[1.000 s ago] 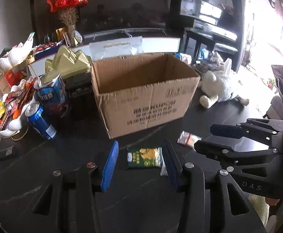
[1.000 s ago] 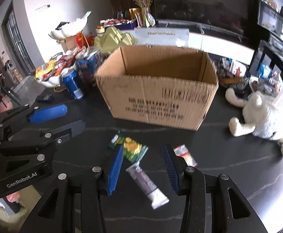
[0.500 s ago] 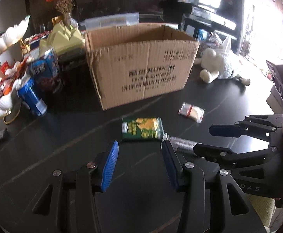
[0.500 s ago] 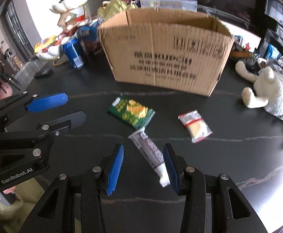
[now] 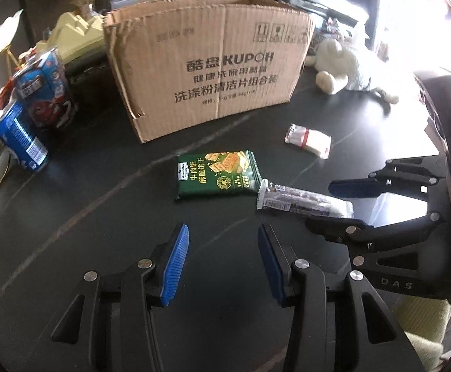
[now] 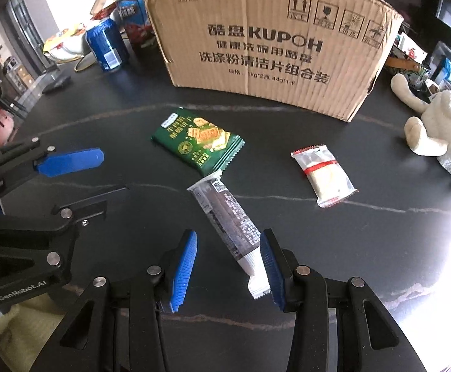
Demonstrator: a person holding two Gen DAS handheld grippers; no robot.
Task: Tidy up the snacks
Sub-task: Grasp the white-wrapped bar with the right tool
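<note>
Three snacks lie on the black table in front of a cardboard box (image 5: 206, 62) (image 6: 271, 40): a green cracker packet (image 5: 216, 175) (image 6: 197, 141), a dark bar in a clear wrapper (image 5: 299, 201) (image 6: 231, 217) and a white packet with a red stripe (image 5: 307, 141) (image 6: 323, 175). My left gripper (image 5: 223, 232) (image 6: 107, 173) is open and empty, low over the table just short of the green packet. My right gripper (image 6: 228, 238) (image 5: 340, 206) is open over the near end of the bar, which lies between its fingers close to the right pad (image 6: 271, 266).
Blue cans (image 5: 20, 138) (image 6: 106, 45) and a blue snack pack (image 5: 44, 90) stand left of the box. A white plush toy (image 5: 346, 65) (image 6: 439, 127) lies to its right. A dish of snacks (image 6: 64, 43) sits at the far left.
Both grippers have sunk toward the table and tipped further down. The box and the snacks now look larger and nearer. The jaws have kept the same gap.
</note>
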